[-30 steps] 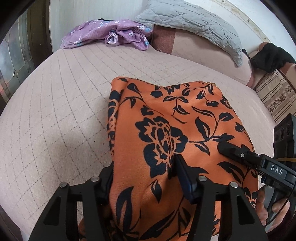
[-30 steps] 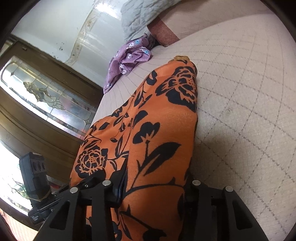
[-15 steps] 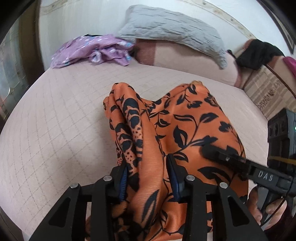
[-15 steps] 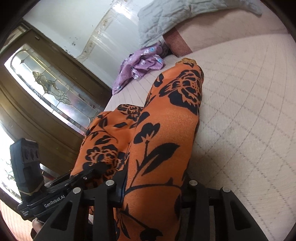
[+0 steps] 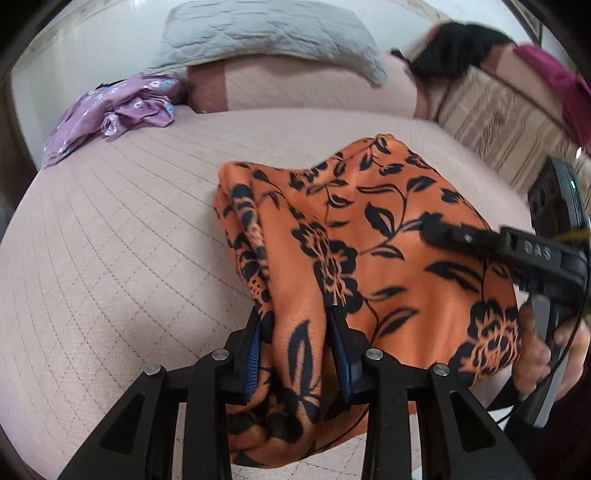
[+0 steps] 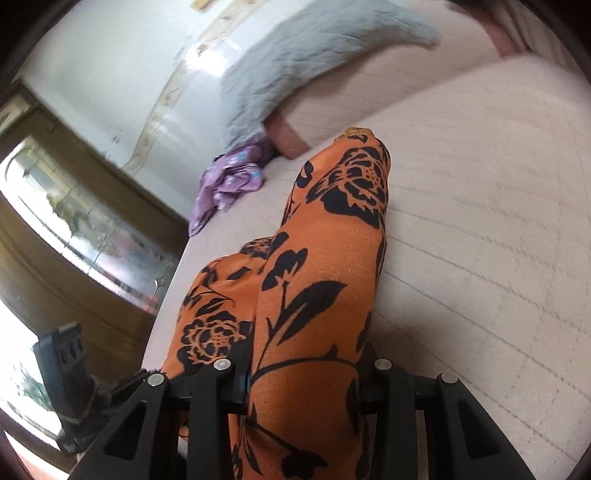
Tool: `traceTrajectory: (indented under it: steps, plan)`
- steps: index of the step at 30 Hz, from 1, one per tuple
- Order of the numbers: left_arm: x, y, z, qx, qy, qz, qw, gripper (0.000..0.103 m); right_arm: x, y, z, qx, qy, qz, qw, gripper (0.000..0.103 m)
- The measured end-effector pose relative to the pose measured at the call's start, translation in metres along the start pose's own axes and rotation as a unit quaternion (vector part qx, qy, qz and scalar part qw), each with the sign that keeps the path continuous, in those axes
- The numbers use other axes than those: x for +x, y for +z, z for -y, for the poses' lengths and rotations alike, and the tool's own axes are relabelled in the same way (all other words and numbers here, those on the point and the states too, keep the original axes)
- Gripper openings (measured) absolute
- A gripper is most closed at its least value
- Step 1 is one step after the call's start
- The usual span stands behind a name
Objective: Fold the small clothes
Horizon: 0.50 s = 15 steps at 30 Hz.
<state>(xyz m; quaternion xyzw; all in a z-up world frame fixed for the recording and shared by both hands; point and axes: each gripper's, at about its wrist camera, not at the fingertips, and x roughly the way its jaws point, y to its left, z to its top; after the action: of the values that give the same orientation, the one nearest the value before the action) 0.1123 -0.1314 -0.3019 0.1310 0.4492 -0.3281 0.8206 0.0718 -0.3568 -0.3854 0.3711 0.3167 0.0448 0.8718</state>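
Garment: orange cloth with black flower and leaf print [image 5: 388, 266], bunched lengthwise, its far end lying on the bed, its near end raised in both grippers.
Left gripper [image 5: 299, 354]: its 2 fingers are closed on a thick fold of the orange cloth; blue pads [image 5: 253, 354] press the fabric from either side.
Right gripper [image 6: 306, 373]: clamped on another fold of the same cloth, which fills the gap between its fingers and hides the pads.
Right gripper, seen from left wrist view: black body at the right edge, one finger lying across the cloth, the person's hand [image 5: 543, 354] wrapped around its grip.
Cloth far end: narrow tip with a large flower print [image 6: 354, 181] resting on the bed surface.
Surface: pinkish quilted bed cover [image 5: 129, 240] with a diamond stitch pattern.
Other clothing: purple flowered garment [image 5: 114, 110] crumpled at the far left of the bed, well apart from the orange cloth.
Pillows: grey quilted pillow [image 5: 269, 33] on top of a pink bolster [image 5: 303, 88].
Far right: dark item [image 5: 458, 48], possibly clothing; blurred.
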Motion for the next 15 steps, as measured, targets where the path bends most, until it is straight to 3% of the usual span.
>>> traceTrajectory:
  steps: [3, 8, 10, 13, 15]
  plan:
    - [0.007, -0.001, -0.005, -0.007, -0.003, -0.011, 0.9999, 0.038, 0.013, 0.001, 0.015, 0.013, -0.018, -0.017, 1.000, 0.039]
    - [0.012, -0.001, -0.021, -0.041, -0.034, -0.020, 0.9984, 0.040, 0.012, 0.006, 0.030, 0.049, -0.015, -0.044, 0.998, 0.052]
    - [0.011, -0.004, -0.020, -0.041, -0.033, -0.018, 0.9984, 0.045, 0.008, 0.008, 0.027, 0.044, -0.034, -0.046, 0.997, 0.063]
    - [0.008, -0.011, -0.021, -0.042, -0.027, -0.013, 0.9987, 0.055, -0.009, 0.007, 0.021, 0.038, -0.057, -0.034, 0.997, 0.063]
    - [0.001, -0.014, -0.018, -0.038, -0.003, -0.001, 0.9993, 0.061, -0.028, 0.008, 0.014, 0.026, -0.082, -0.016, 0.996, 0.063]
